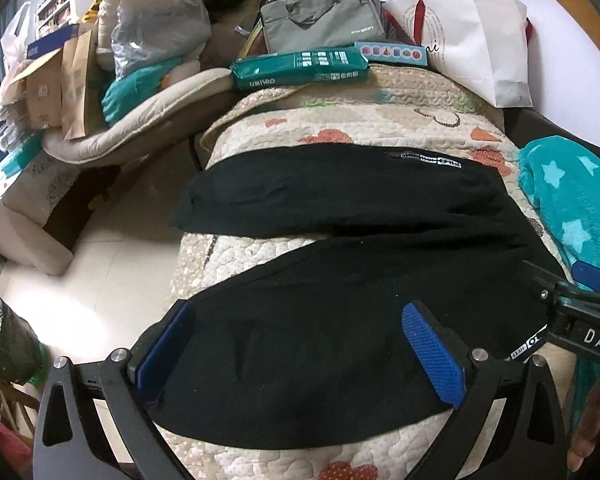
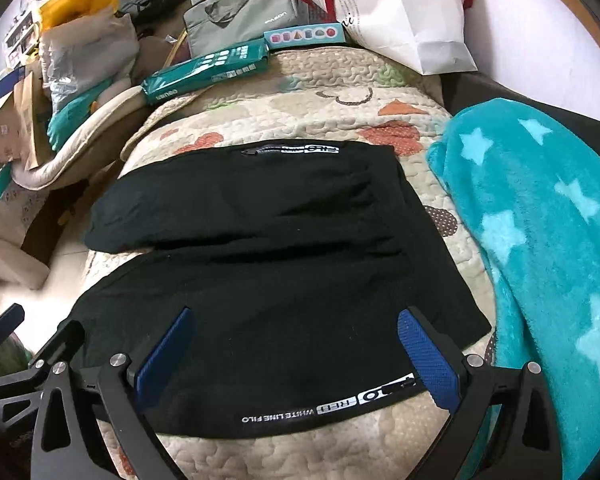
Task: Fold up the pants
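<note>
Two fisheye views, each looking forward and down along a gripper's blue-padded fingers, close above a quilted bed (image 1: 340,128). The left wrist view sits over the black pants (image 1: 320,344) toward their leg ends; the right wrist view sits nearer the waistband. Both share the pants (image 2: 260,240), the quilt (image 2: 320,92) and the clutter beyond.
</note>
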### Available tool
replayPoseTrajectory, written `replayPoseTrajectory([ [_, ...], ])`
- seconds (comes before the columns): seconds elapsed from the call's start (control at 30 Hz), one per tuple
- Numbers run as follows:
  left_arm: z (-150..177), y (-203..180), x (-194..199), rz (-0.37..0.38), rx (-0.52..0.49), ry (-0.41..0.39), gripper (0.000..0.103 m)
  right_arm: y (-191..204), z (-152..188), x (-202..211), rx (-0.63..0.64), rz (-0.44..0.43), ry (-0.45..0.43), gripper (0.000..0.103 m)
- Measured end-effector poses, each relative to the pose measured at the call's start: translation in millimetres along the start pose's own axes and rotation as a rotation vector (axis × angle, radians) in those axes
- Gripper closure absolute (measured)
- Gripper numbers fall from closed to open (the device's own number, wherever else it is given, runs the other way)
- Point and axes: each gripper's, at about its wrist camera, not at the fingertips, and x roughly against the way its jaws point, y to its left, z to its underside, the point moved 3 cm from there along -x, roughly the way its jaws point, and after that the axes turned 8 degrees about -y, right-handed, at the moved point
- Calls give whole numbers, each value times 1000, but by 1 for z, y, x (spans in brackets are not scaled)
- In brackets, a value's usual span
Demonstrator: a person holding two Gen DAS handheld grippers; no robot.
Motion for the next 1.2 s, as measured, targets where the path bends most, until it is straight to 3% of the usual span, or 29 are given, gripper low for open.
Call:
replayPoseTrajectory([
  [0.27, -31, 18, 11, -38, -33, -53, 0, 17, -23, 18, 85, -40, -65, 0],
  [0.5, -70, 65, -25, -55, -28, -8, 0, 18, -86, 21, 201, -93, -155, 0],
  [0.6, -86, 100, -50, -82, 15, 15, 0, 19, -100, -21, 228, -183, 36, 1],
  [0.7, -100, 130, -76, -75, 67, 44, 0, 7, -110, -63, 198, -202, 114, 2],
  [0.9, -129, 193, -140, -43, 147, 95, 0, -15, -133, -133, 156, -257, 120, 18],
  [1.03, -130, 214, -189, 13, 206, 155, 12, -15, -145, -169, 182, -310, 128, 21],
  [1.2, -122, 222, -243, 54, 253, 183, 13, 1, -141, -212, 257, -355, 167, 21],
])
